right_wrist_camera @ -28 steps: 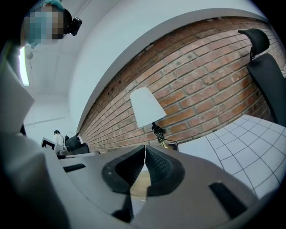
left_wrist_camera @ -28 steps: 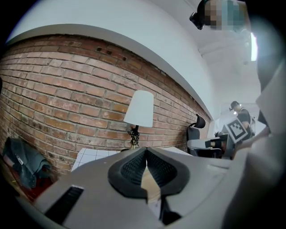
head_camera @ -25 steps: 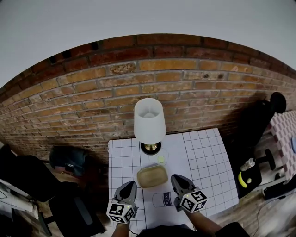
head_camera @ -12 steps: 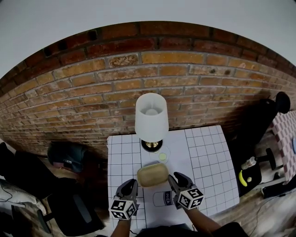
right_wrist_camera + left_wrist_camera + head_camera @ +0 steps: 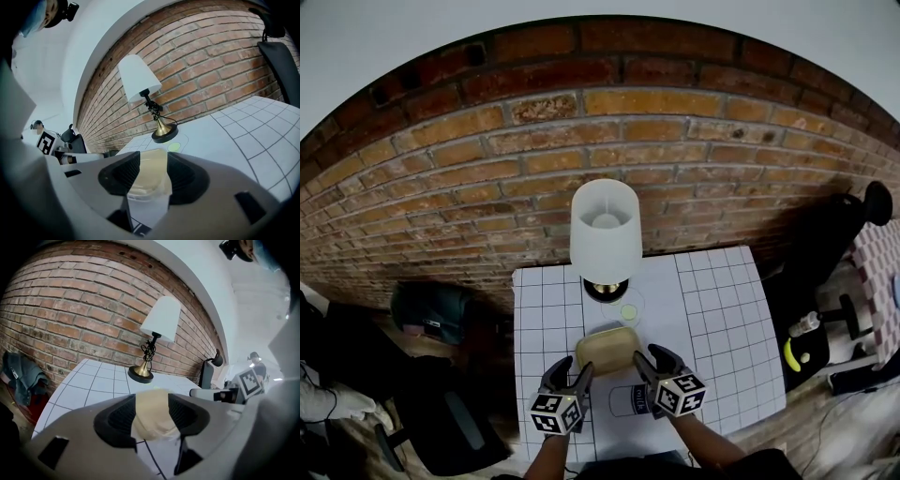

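Tongs on left gripper point(image 5: 569, 373) and right gripper point(image 5: 652, 359) both spread, each straddling a near corner of the tan rounded-rectangular lidded plastic box point(image 5: 607, 345), not clamped. Box rests unlifted on white gridded bench point(image 5: 722, 319), before white-shaded brass lamp point(image 5: 606, 234).

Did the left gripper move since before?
Yes. The left gripper slid right, up to the near-left corner of the box, and its jaws have opened.
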Tool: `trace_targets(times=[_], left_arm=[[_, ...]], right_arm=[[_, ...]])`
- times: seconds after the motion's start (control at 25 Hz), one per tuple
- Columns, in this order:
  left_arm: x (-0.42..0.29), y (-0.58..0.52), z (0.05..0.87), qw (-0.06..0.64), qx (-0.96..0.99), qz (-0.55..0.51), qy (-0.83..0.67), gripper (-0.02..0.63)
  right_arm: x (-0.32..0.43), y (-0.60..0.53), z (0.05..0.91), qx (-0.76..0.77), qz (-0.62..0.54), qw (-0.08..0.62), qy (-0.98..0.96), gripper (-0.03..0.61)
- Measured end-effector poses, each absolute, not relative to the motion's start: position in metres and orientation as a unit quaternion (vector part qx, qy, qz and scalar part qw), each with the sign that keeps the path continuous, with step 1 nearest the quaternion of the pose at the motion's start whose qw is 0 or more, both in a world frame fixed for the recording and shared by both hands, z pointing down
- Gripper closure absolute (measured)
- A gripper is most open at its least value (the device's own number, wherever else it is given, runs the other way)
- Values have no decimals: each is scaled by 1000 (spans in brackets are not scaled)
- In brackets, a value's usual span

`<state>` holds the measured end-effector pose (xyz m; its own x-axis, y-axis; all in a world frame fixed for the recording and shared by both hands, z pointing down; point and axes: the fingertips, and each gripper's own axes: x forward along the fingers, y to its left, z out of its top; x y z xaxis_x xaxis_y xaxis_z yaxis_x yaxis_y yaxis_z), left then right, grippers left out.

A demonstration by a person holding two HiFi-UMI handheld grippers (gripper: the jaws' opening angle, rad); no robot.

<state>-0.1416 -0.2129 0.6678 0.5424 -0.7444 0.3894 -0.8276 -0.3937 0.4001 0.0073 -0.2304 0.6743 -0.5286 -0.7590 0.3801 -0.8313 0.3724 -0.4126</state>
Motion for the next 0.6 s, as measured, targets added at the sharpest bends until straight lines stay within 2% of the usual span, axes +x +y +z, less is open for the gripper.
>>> trace_targets(times=[0.6], left_arm=[[-129, -213, 691, 329, 821, 85, -458, 394]], right_arm=[[0, -233, 693, 467, 321, 74, -821, 416]])
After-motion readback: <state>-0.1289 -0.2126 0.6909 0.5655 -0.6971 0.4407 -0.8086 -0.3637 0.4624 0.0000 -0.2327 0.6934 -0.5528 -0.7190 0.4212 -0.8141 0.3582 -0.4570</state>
